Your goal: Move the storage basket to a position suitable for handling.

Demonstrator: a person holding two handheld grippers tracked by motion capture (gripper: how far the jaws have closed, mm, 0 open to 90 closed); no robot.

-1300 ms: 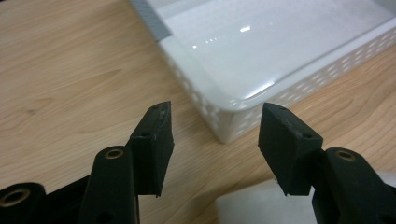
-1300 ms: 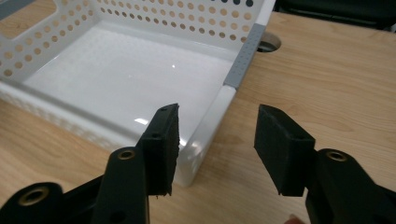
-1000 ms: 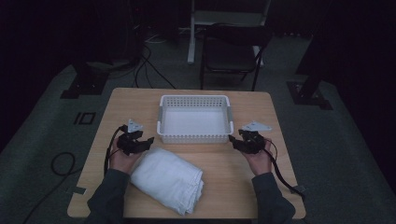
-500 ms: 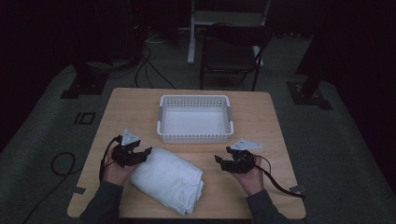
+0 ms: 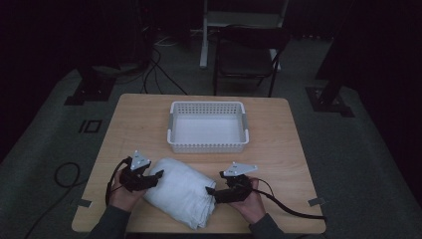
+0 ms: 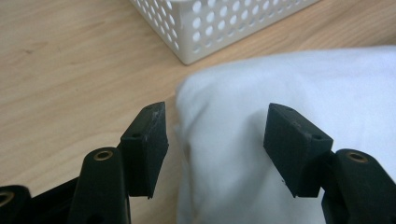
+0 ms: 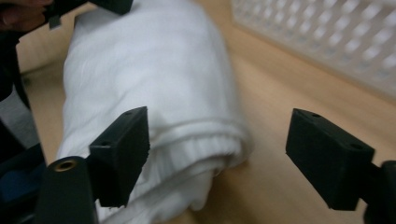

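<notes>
While we hold both tools low at the near edge of the wooden surface (image 5: 139, 114), our left gripper (image 5: 158, 175) sits at the left end of the folded white towel (image 5: 181, 191), its jaws apart and just been opening, with the towel's corner between them in the left gripper view; we can't tell if the pads (image 6: 145, 140) touch the cloth. Our right gripper (image 5: 209, 191) sits at the towel's right end, jaws wide apart and just been opening; in the right gripper view the folded edge lies between them, near the left pad, well clear of the right one. Towel lies flat on the surface between our two hands, slightly diagonal. Just beyond it stands the white perforated basket (image 5: 207, 147), near but apart. Farther back, off the surface, a dark chair (image 5: 246, 59) on the floor.
</notes>
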